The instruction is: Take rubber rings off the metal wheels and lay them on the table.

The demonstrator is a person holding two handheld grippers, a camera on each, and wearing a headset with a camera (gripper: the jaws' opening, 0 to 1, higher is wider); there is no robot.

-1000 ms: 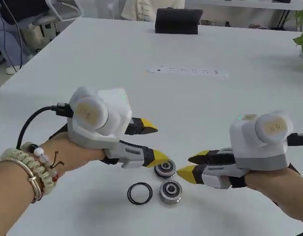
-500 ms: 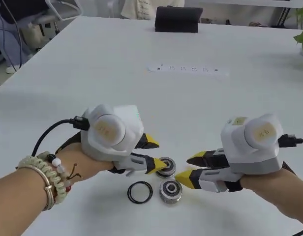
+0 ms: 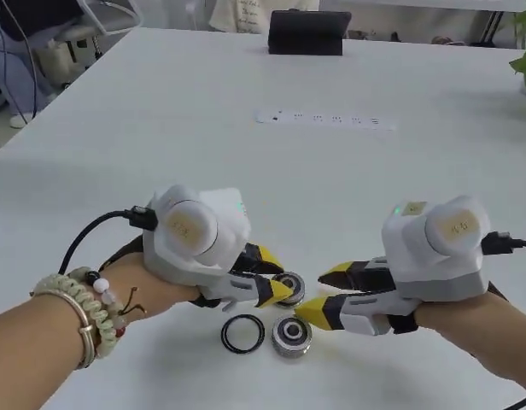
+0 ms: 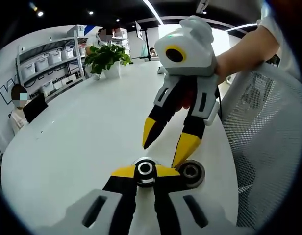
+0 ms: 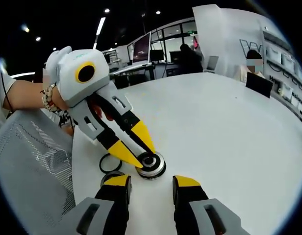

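Metal wheel [image 4: 145, 169] clamped in left gripper [image 4: 144, 172]; right gripper [image 5: 152, 182] jaws apart (loose ring [image 3: 224, 335] nr 2nd wheel [image 3: 292, 335]).

The tabletop [image 3: 246, 128] is smooth, matt white. The left claw [image 3: 282, 275] and right claw [image 3: 314, 295] have glossy white plastic shells and matt black jaws tipped in yellow. The far metal wheel [image 3: 289, 286] and near metal wheel [image 3: 292, 335] are bright polished steel; the loose rubber ring [image 3: 224, 335] is matt black
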